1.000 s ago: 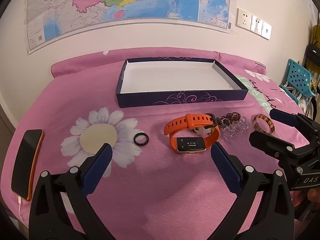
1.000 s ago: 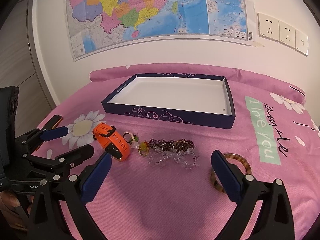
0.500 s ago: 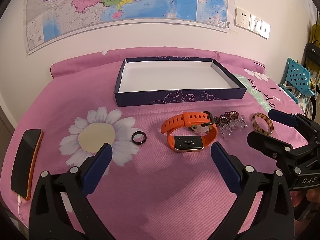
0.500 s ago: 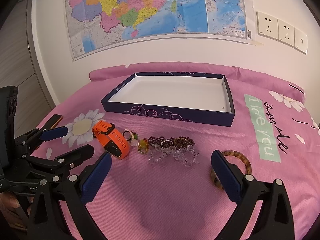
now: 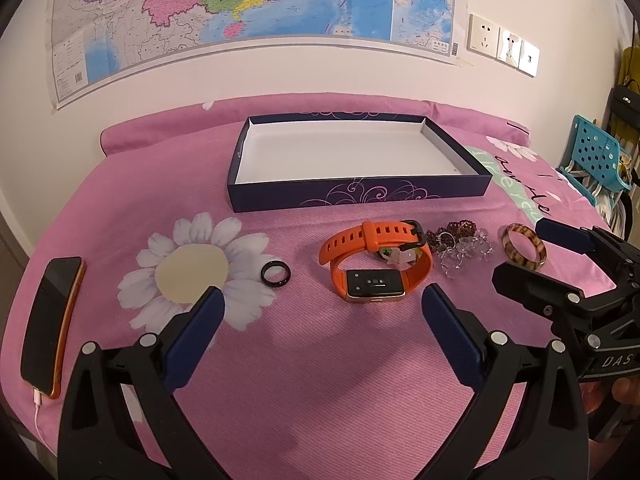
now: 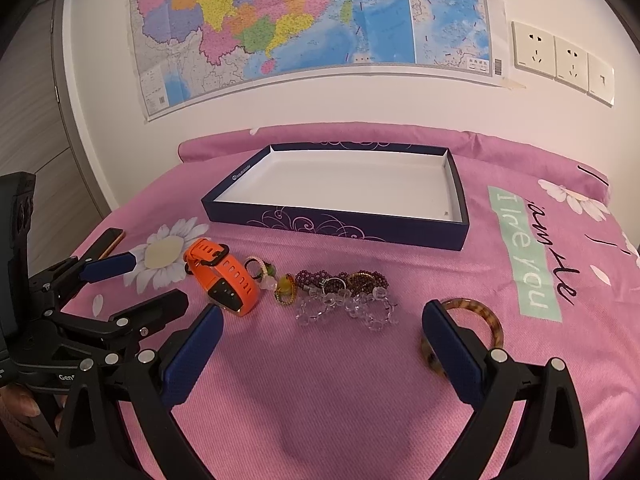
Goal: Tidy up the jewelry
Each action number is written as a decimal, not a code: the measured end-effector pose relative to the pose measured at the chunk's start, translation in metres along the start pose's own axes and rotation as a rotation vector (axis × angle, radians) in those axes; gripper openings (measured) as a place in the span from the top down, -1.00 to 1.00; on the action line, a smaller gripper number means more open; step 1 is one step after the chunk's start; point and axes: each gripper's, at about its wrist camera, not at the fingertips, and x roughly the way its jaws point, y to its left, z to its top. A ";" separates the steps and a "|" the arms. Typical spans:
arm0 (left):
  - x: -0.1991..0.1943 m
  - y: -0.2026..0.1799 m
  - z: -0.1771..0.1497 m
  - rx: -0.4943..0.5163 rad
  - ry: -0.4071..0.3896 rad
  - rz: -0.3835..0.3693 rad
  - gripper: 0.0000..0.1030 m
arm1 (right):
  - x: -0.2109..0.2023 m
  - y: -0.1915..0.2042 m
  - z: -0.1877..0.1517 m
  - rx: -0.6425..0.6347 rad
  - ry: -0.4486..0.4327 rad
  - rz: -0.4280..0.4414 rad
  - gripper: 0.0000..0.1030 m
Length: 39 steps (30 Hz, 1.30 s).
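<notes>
Left gripper (image 5: 320, 312): jaws spread wide, holding nothing.
Right gripper (image 6: 320, 328): wide apart, empty.
Orange watch (image 5: 376, 260): ribbed rubber strap.
Box (image 5: 356, 200): shallow, rectangular cardboard.

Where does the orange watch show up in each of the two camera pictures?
Left wrist view: the orange watch lies just right of centre, between the gripper's own fingers.
Right wrist view: the orange watch lies left of centre, beside the rings.
Shared landmark: the dark blue box behind it, empty.
</notes>
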 end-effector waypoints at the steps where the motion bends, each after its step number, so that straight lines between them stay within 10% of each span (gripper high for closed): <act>1: 0.000 0.000 0.000 0.000 0.000 0.000 -0.89 | 0.000 0.000 0.000 0.000 -0.001 0.001 -0.87; 32: 0.009 0.005 -0.001 -0.009 0.027 -0.009 -0.89 | 0.002 -0.010 0.000 0.003 0.009 -0.008 -0.87; 39: 0.015 0.014 0.004 -0.008 0.040 -0.032 -0.61 | -0.001 -0.038 -0.001 0.036 0.024 -0.057 -0.87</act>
